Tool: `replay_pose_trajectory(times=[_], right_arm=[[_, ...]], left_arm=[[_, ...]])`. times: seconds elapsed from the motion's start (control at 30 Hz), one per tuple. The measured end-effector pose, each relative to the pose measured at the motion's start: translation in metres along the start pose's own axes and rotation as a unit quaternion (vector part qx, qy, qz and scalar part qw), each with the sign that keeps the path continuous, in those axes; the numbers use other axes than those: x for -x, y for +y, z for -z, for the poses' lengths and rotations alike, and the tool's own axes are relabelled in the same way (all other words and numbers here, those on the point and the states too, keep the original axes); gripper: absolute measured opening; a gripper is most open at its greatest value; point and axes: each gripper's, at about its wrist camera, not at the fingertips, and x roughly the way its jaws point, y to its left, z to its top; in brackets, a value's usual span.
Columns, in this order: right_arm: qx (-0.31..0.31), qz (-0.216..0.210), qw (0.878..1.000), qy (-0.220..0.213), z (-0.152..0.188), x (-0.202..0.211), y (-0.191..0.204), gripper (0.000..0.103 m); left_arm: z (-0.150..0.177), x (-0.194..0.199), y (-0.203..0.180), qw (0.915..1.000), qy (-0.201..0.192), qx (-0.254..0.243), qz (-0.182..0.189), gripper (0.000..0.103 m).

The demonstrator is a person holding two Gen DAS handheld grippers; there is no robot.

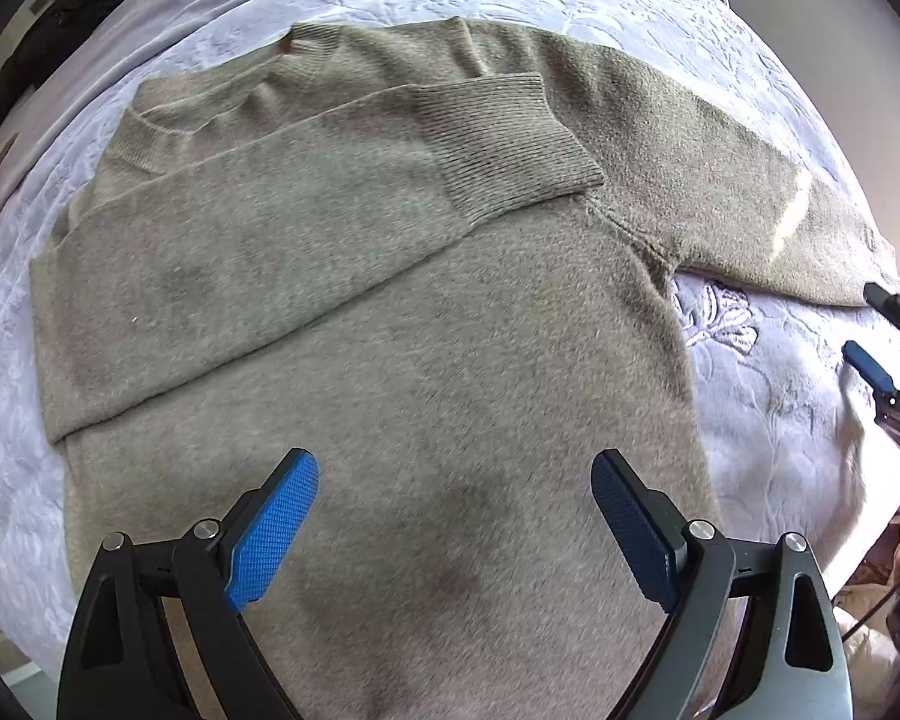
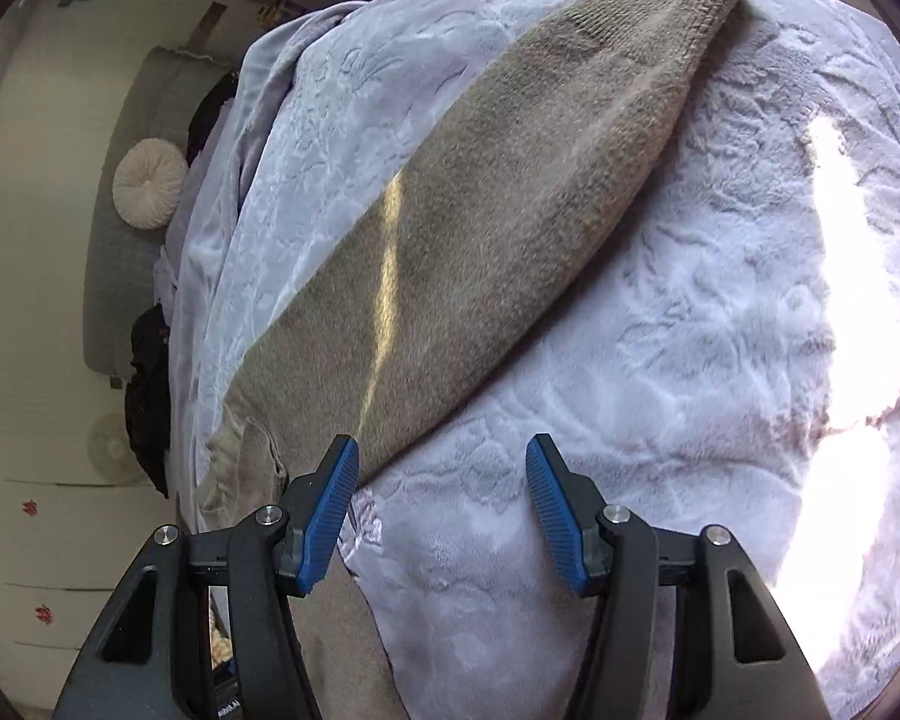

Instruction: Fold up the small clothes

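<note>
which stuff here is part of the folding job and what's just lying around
Job:
- grey-green sweater
- its spread sleeve
- left tongs, right tongs, both open

Lying about:
- round cushion
- dark clothes
- lilac blanket, only underlay

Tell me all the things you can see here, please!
sweater: one, grey-beige, flat on the blanket, one sleeve folded across its chest
stretched-out sleeve: one, grey-beige, lying out sideways on the blanket
blanket: one, pale lilac with raised flowers, under the sweater
round cushion: one, cream, beside the bed
dark clothes: a pile, black, at the bed's edge
left gripper: one, black with blue pads, open above the sweater's body
right gripper: one, black with blue pads, open near the stretched-out sleeve
</note>
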Motion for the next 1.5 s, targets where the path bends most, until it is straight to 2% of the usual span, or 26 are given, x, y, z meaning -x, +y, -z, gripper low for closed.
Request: replay_pose_trajectory(times=[0.3,0.43,0.63,0.7,0.73,0.77,0.8,0.83,0.87,0.97,1.1,1.3,1.37,1.4,1.5], right_arm=[[-0.055,-0.035,0.997,-0.04,-0.04,-0.009,-0.025,0.062],[-0.041,-0.044,0.996,-0.063,-0.062,-0.01,-0.021,0.062],[-0.055,-0.092,0.991,-0.082,-0.09,-0.013,-0.019,0.064],[-0.066,-0.109,0.989,-0.079,-0.094,-0.018,-0.021,0.064],[-0.074,-0.121,0.987,-0.076,-0.096,-0.02,-0.022,0.063],[-0.08,-0.131,0.985,-0.074,-0.097,-0.022,-0.023,0.054],[-0.087,-0.144,0.983,-0.069,-0.097,-0.024,-0.024,0.044],[-0.096,-0.156,0.981,-0.064,-0.097,-0.027,-0.025,0.02],[-0.102,-0.17,0.978,-0.062,-0.097,-0.028,-0.025,0.009],[-0.104,-0.218,0.969,-0.06,-0.097,-0.026,-0.016,0.009],[-0.079,-0.24,0.966,-0.05,-0.096,-0.025,0.014,0.009],[-0.02,-0.269,0.963,-0.026,-0.082,-0.033,0.087,0.009],[0.001,-0.275,0.961,-0.015,-0.073,-0.04,0.116,0.009],[0.012,-0.278,0.961,-0.008,-0.068,-0.045,0.13,0.009],[0.057,-0.278,0.959,0.015,-0.048,-0.063,0.177,0.009]], left_arm=[[-0.031,-0.014,-0.03,0.9999,-0.012,-0.002,0.002,0.093],[-0.061,-0.017,-0.041,0.999,-0.043,0.009,0.0,0.093],[-0.116,-0.026,-0.025,0.9946,-0.093,0.043,-0.015,0.093],[-0.129,-0.036,-0.025,0.9938,-0.094,0.052,-0.028,0.093],[-0.132,-0.041,-0.026,0.9943,-0.091,0.048,-0.027,0.093],[-0.133,-0.049,-0.029,0.9951,-0.086,0.04,-0.029,0.093],[-0.131,-0.053,-0.032,0.9956,-0.081,0.034,-0.033,0.093],[-0.131,-0.058,-0.037,0.996,-0.077,0.026,-0.036,0.093],[-0.122,-0.062,-0.043,0.9959,-0.079,0.017,-0.041,0.093],[-0.122,-0.065,-0.052,0.9949,-0.087,-0.005,-0.052,0.093],[-0.112,-0.052,-0.045,0.9963,-0.081,0.005,-0.028,0.093],[-0.102,-0.017,-0.017,0.9943,-0.103,0.022,-0.016,0.093],[-0.092,-0.007,0.005,0.9932,-0.11,0.033,-0.015,0.093],[-0.072,0.0,0.03,0.9926,-0.114,0.039,-0.015,0.093],[-0.046,0.01,0.083,0.9905,-0.122,0.061,-0.019,0.093]])
